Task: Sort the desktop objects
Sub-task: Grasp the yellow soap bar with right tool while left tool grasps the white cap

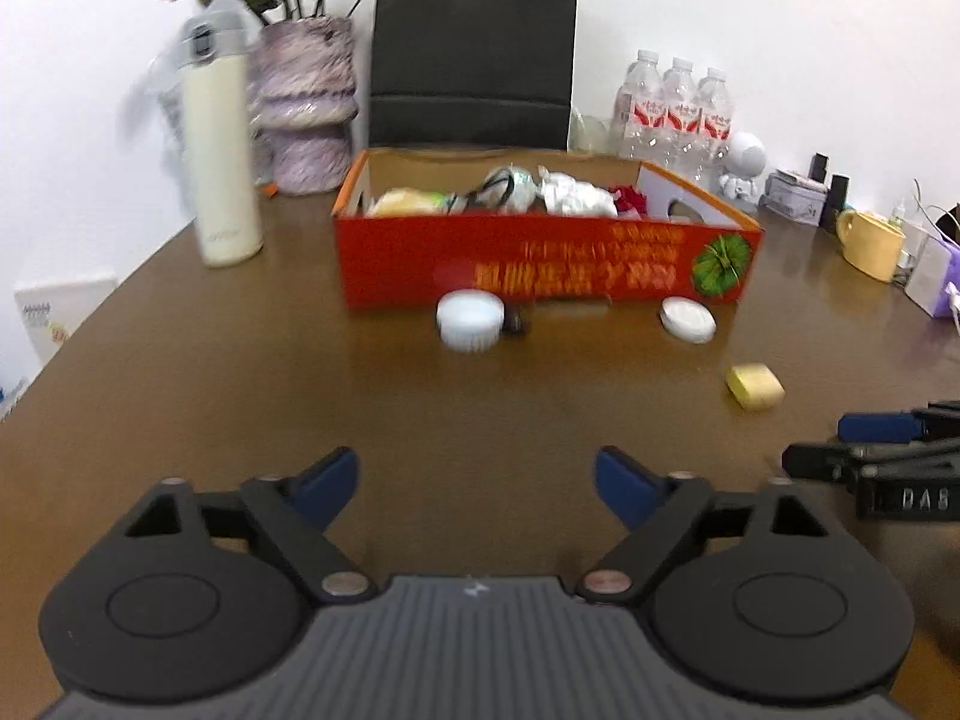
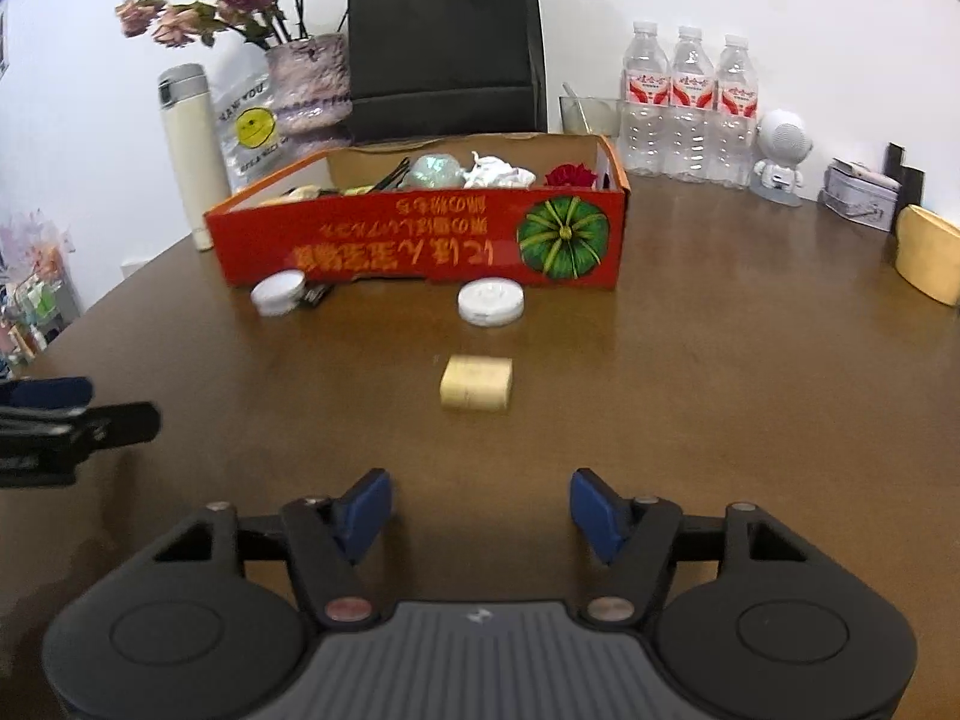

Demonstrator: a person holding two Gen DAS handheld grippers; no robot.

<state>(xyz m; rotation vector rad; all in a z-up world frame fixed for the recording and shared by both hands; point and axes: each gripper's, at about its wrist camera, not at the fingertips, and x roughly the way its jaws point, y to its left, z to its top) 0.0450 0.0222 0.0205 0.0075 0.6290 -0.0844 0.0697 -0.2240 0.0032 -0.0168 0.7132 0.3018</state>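
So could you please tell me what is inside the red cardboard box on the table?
The red box holds a yellowish bundle, dark cables, a pale round wrapped item, crumpled white paper and something red. Its front wall hides whatever lies beneath them.

A: What lies loose on the desk?
B: A small tan block point(image 2: 477, 382) flat at centre; a round white tin point(image 2: 491, 302) at its twelve o'clock; a white jar point(image 2: 278, 292) at ten o'clock, touching the red box point(image 2: 420, 240); the box upright, open, part-filled.
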